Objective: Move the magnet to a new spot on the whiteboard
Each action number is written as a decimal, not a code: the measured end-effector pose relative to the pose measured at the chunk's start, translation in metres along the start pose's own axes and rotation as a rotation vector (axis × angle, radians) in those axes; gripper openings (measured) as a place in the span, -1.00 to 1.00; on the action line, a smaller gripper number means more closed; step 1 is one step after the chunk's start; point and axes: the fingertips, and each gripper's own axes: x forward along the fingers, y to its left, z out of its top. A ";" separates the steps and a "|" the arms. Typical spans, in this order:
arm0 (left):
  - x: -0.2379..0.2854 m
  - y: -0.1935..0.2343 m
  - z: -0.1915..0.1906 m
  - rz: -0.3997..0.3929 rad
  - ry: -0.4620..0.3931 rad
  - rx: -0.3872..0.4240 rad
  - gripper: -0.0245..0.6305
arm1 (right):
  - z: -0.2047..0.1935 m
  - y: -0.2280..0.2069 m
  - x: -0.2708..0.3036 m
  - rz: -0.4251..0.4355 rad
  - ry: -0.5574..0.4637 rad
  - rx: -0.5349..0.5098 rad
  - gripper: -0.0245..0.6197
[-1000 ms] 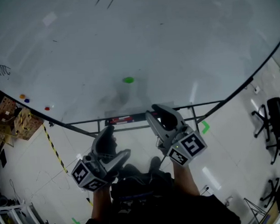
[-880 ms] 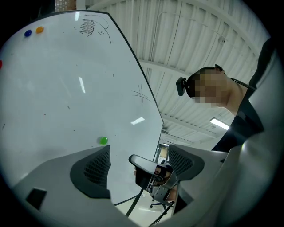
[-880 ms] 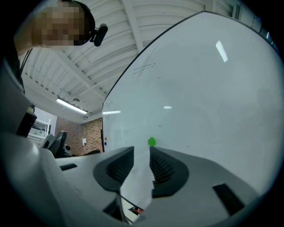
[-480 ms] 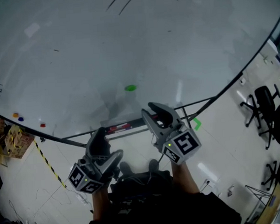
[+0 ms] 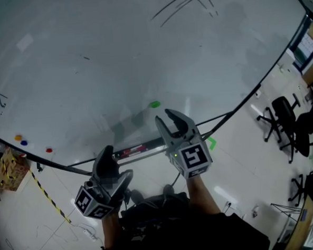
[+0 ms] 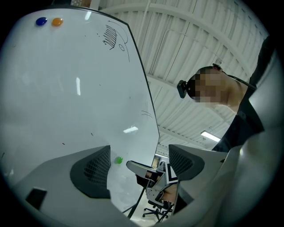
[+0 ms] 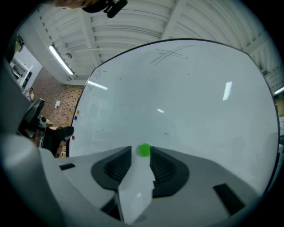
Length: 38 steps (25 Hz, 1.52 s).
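Observation:
A small green magnet [image 5: 154, 104] sticks to the lower part of the whiteboard [image 5: 115, 55]. My right gripper [image 5: 170, 118] points at it from just below and to the right, a short way off the board. In the right gripper view the magnet [image 7: 144, 150] sits just beyond the fingertips, lined up with the gap of my right gripper [image 7: 143, 156]. Its jaws are opening and nothing is pressed between them. My left gripper [image 5: 107, 154] hangs lower left, open and empty. Its own view shows the magnet [image 6: 118, 160] and the right gripper [image 6: 151, 174] through the gap.
Orange [image 5: 17, 137], blue [image 5: 24, 142] and red [image 5: 48, 150] magnets sit at the board's lower left. A pen tray [image 5: 131, 149] runs along the bottom edge. Office chairs [image 5: 283, 114] stand on the floor to the right, near a green tape mark [image 5: 212, 142].
The right gripper has moved up closer to the green magnet and its jaws stand wider apart. The head view has swung a little. The left gripper stays low.

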 end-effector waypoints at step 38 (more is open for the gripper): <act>0.006 0.014 0.008 0.059 0.006 0.050 0.31 | -0.005 -0.008 0.034 -0.125 0.003 -0.039 -0.39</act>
